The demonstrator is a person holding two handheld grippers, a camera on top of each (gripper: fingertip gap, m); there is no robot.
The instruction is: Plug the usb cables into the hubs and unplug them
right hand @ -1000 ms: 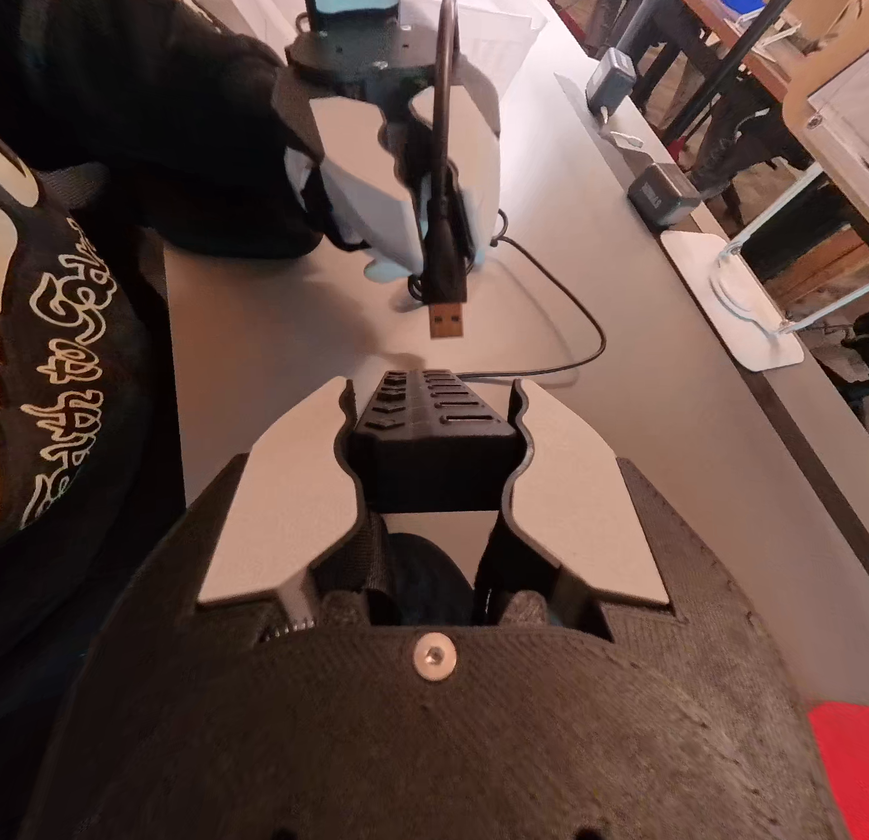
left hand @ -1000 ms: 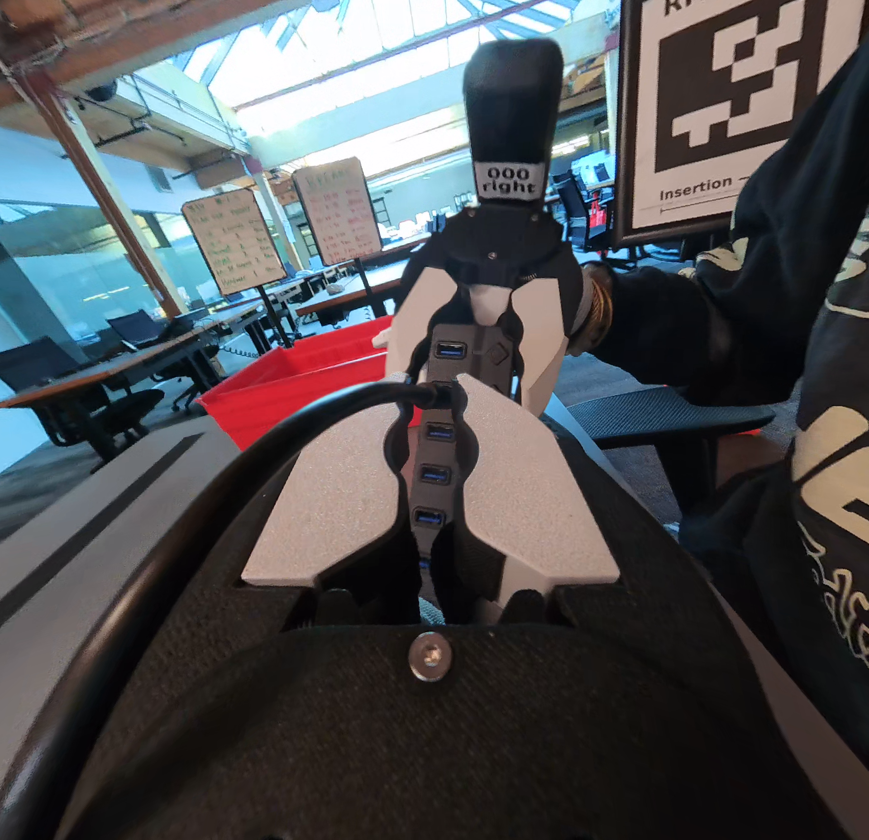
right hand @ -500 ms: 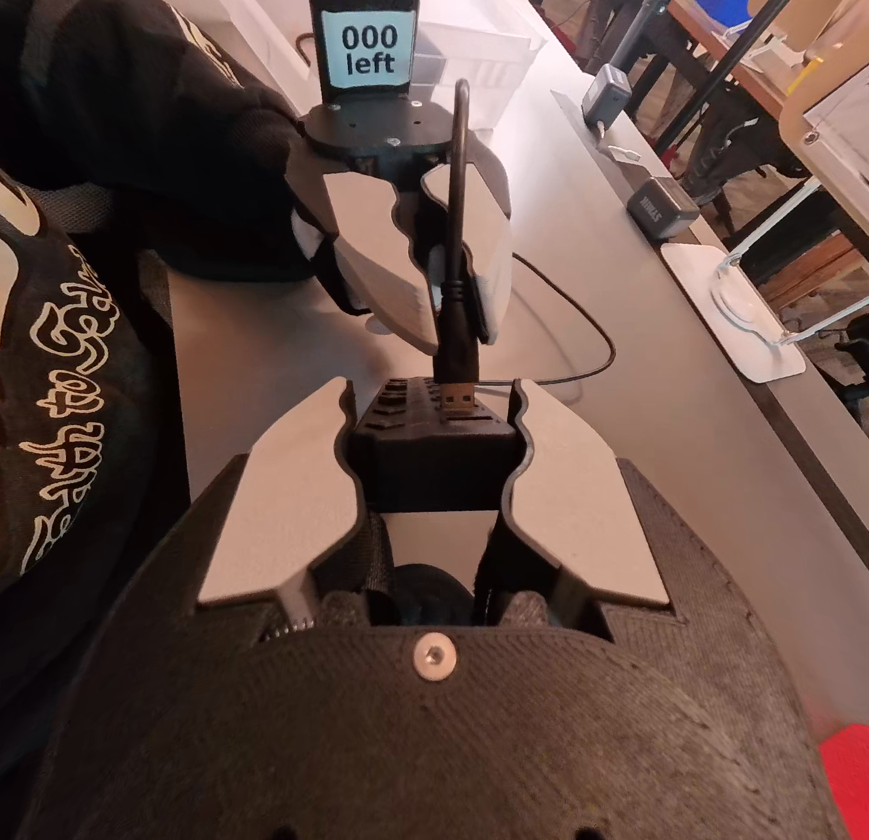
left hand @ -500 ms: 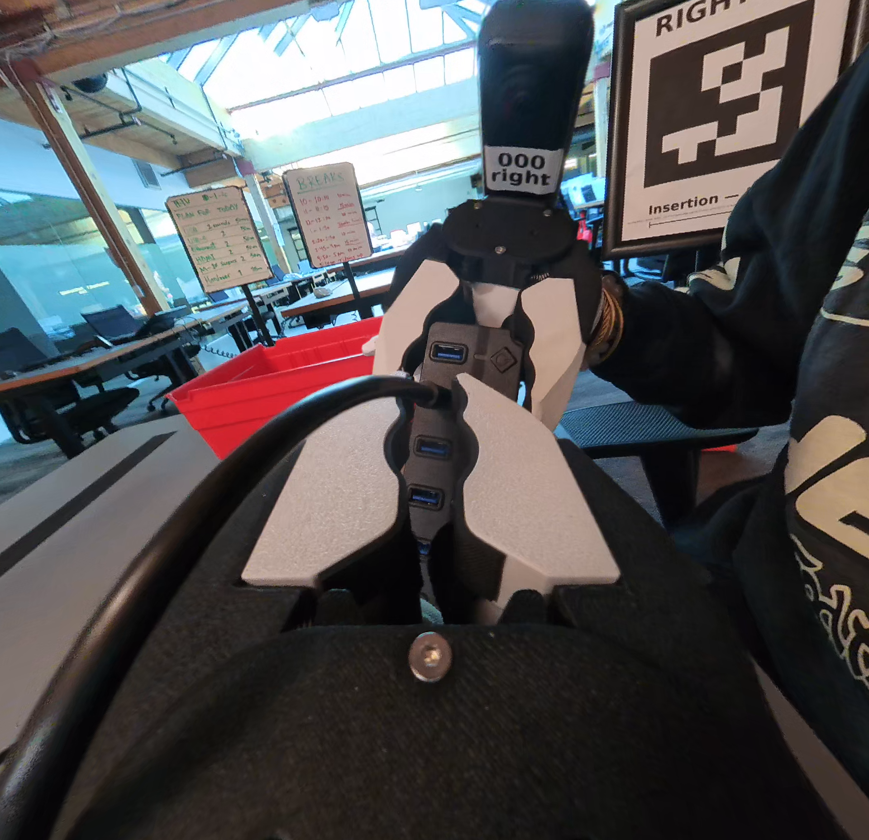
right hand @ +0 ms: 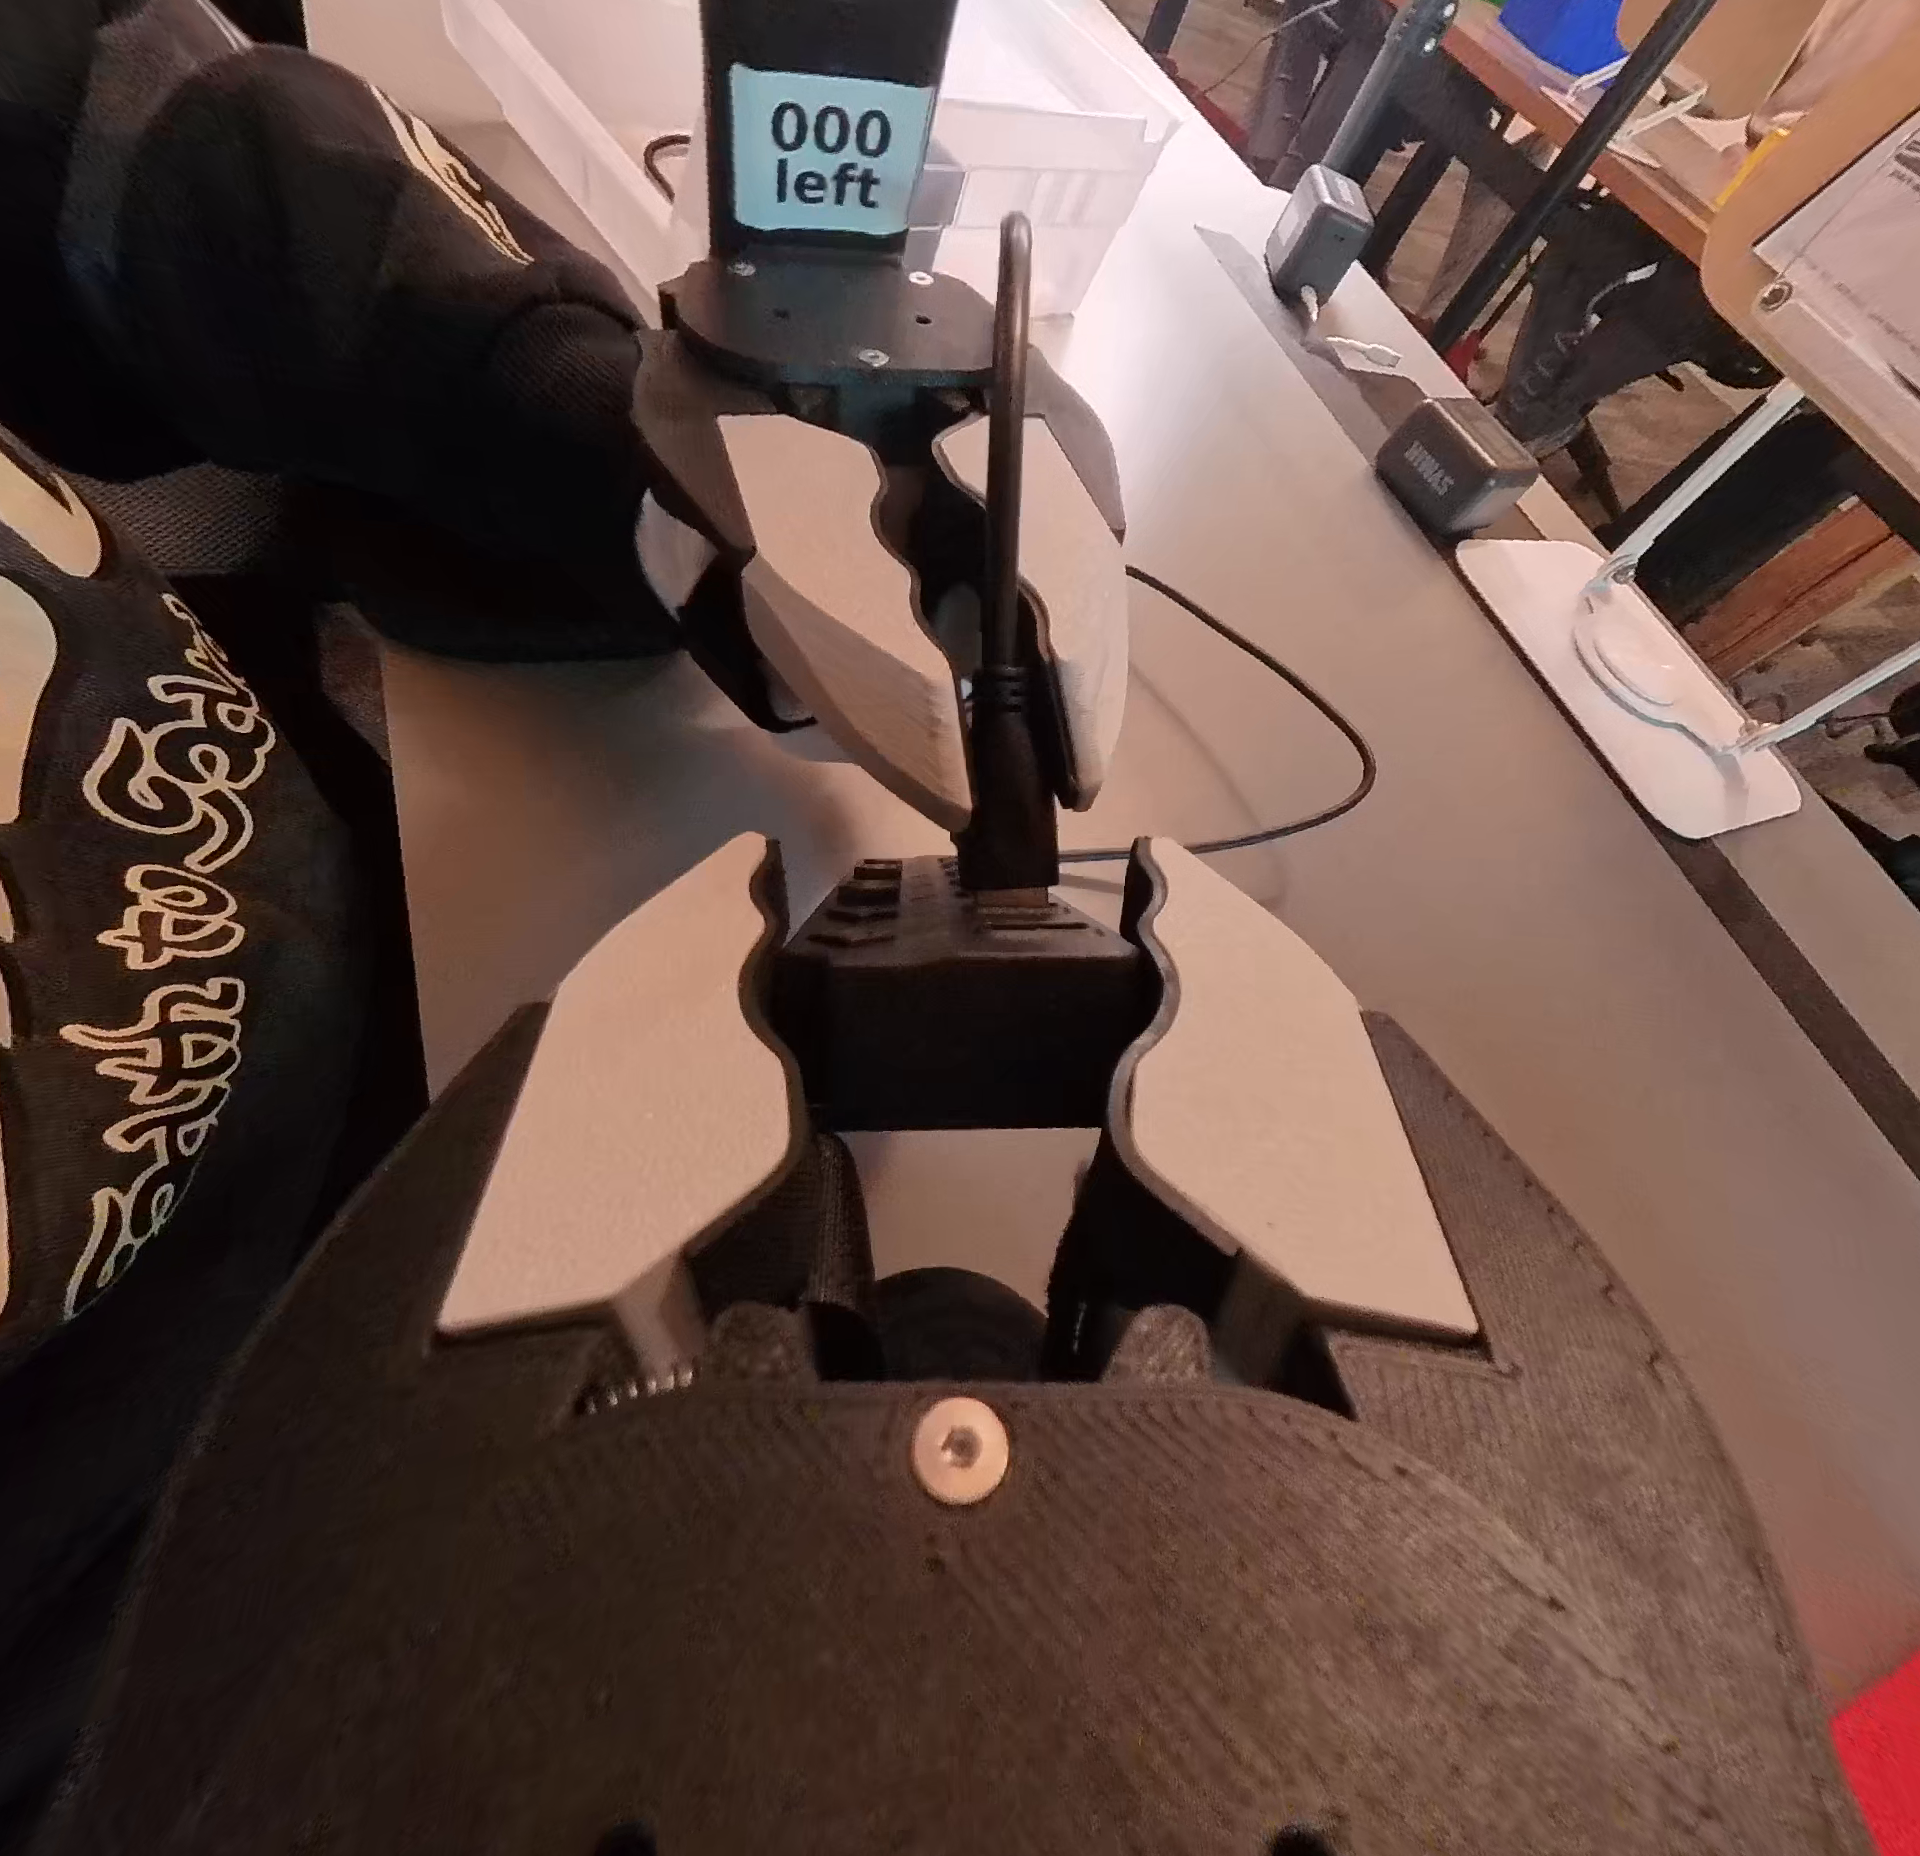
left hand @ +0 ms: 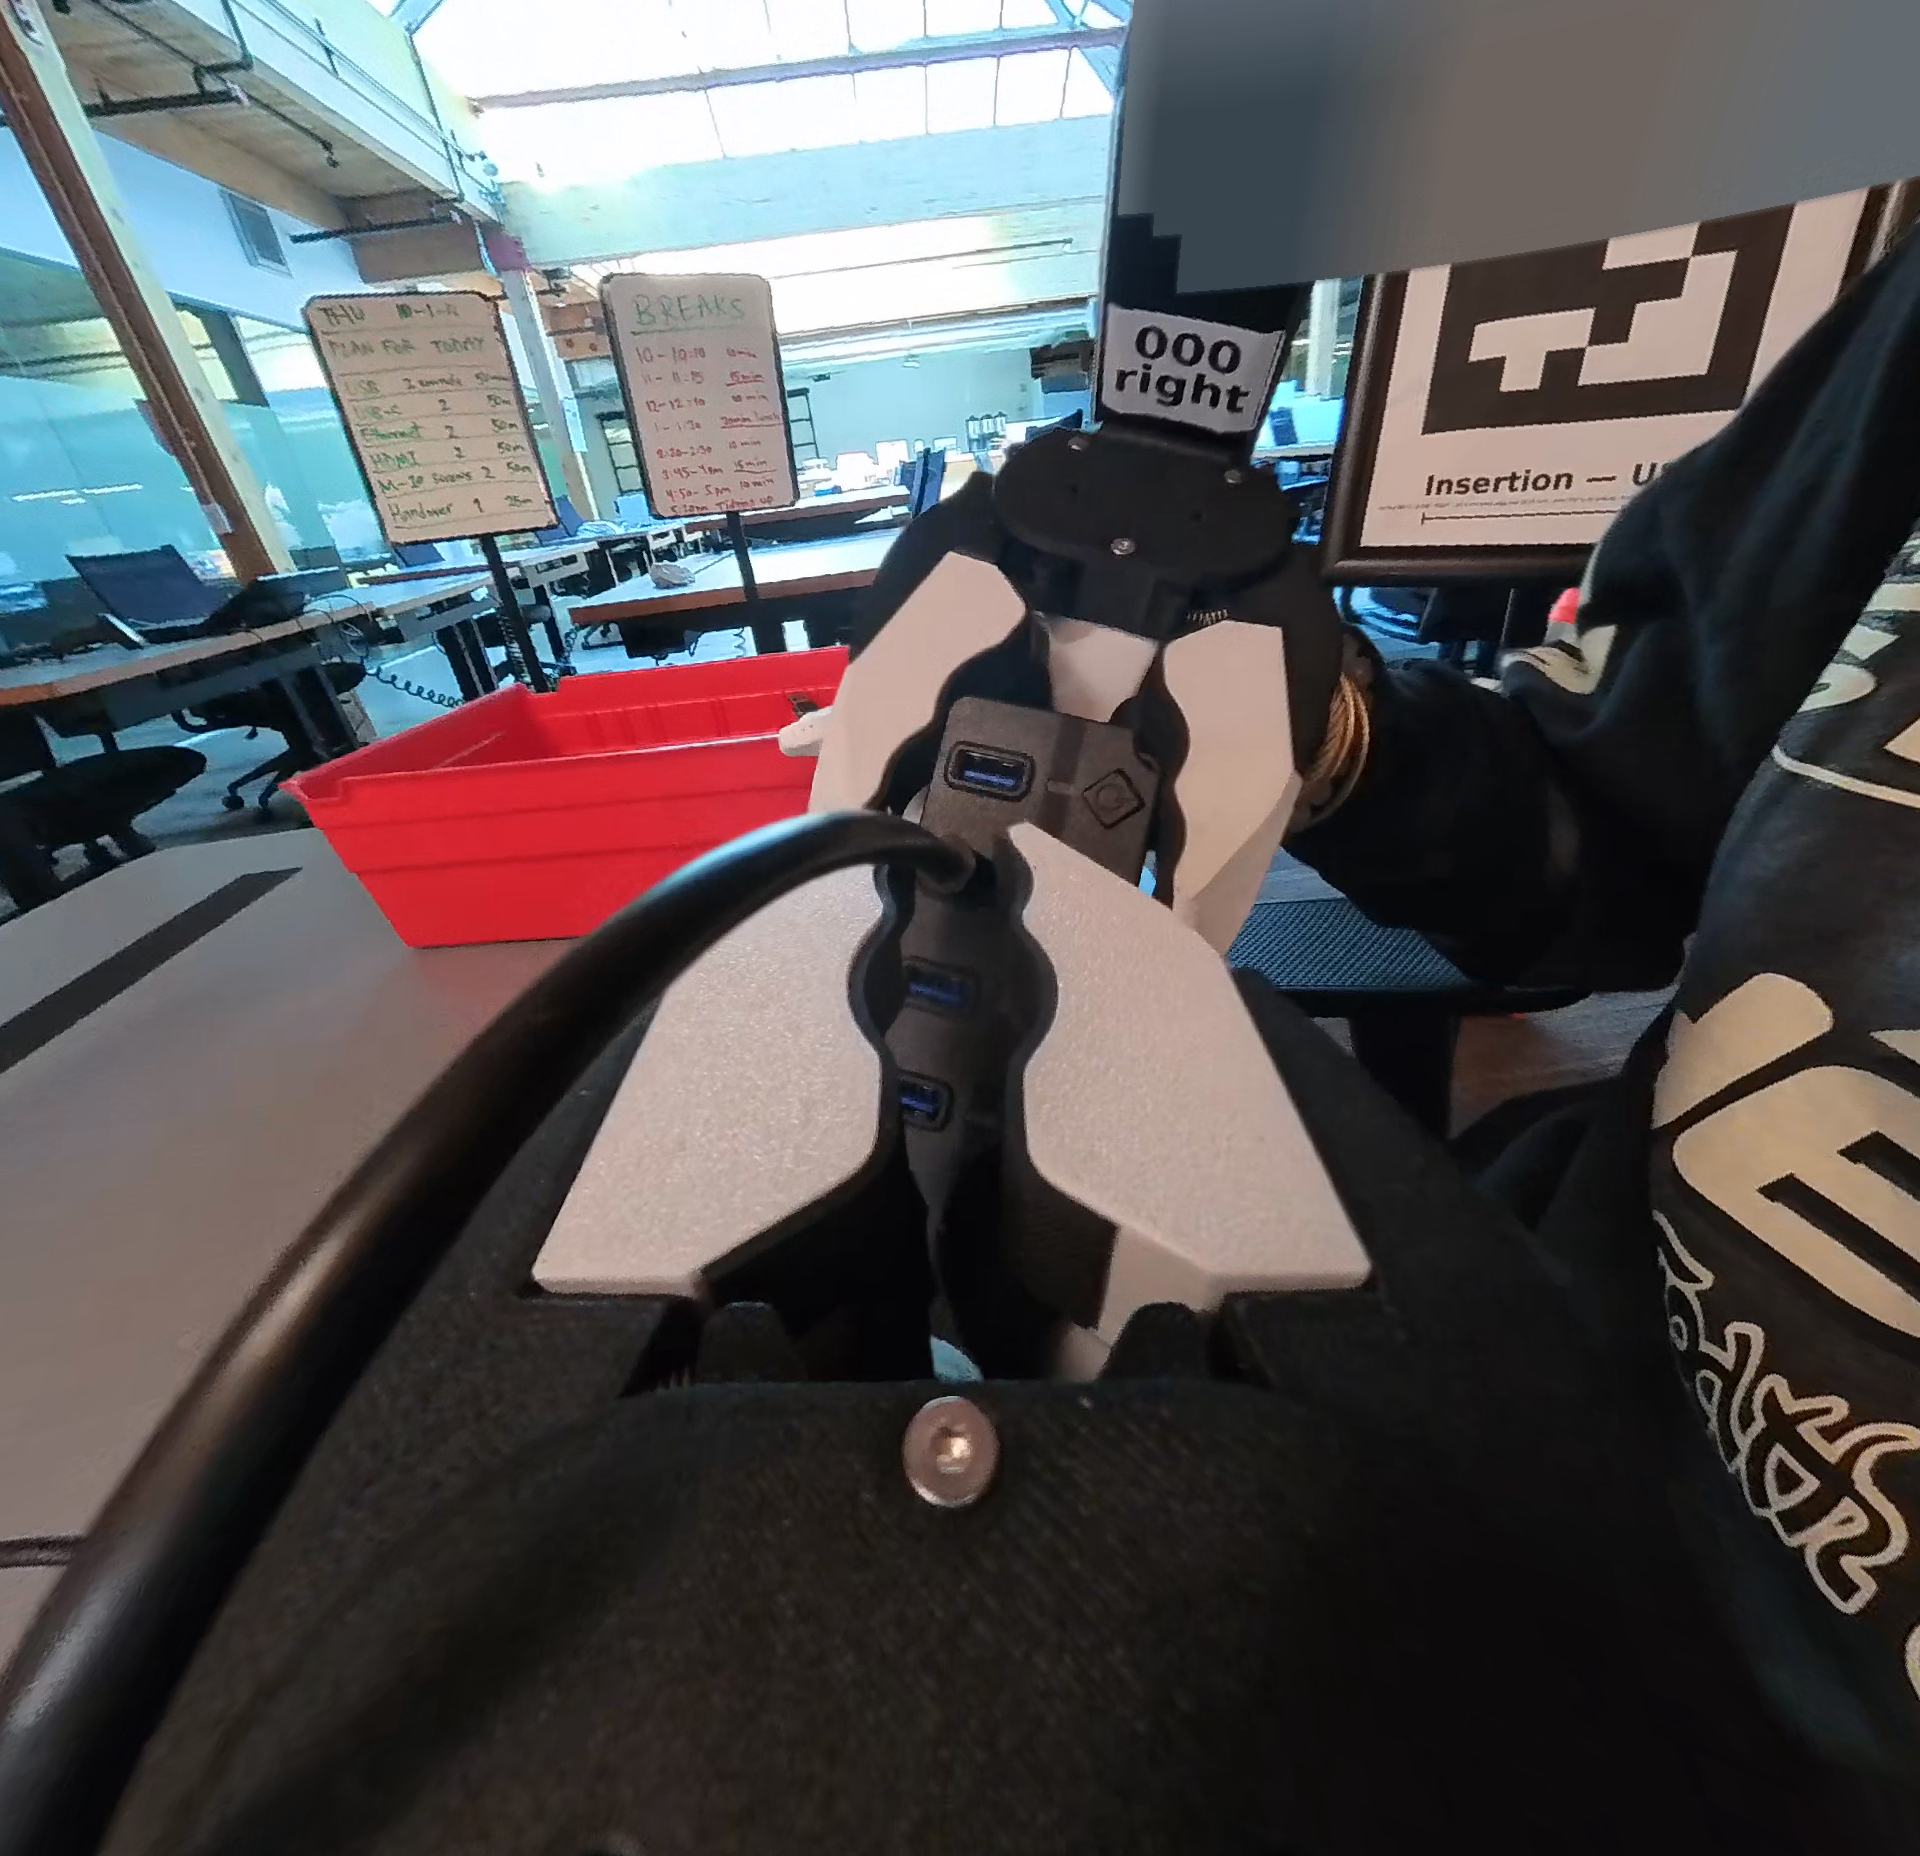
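Observation:
My right gripper (right hand: 951,871) is shut on a black USB hub (right hand: 935,996) and holds it above the grey table (right hand: 1403,1027), ports facing up. My left gripper (right hand: 1023,757) comes from above, shut on the black USB plug (right hand: 1006,819). The plug stands in a port of the hub's right row, with a sliver of metal showing. Its cable (right hand: 1003,456) loops up over the left gripper. In the left wrist view my left gripper (left hand: 982,861) pinches the plug, the cable (left hand: 520,1037) arcs off left, and the hub (left hand: 1039,767) with blue ports sits in the right gripper (left hand: 1039,830).
A red bin (left hand: 582,798) stands on the table behind the hub. A clear plastic bin (right hand: 1039,133), two grey power adapters (right hand: 1455,466), a white lamp base (right hand: 1631,684) and a thin black cable (right hand: 1340,726) lie along the table. A person's dark sleeve (right hand: 312,352) is at left.
A second ago the plug hung apart from the hub. The left gripper has brought it down, and its metal end has gone into a port. The right gripper held the hub still.

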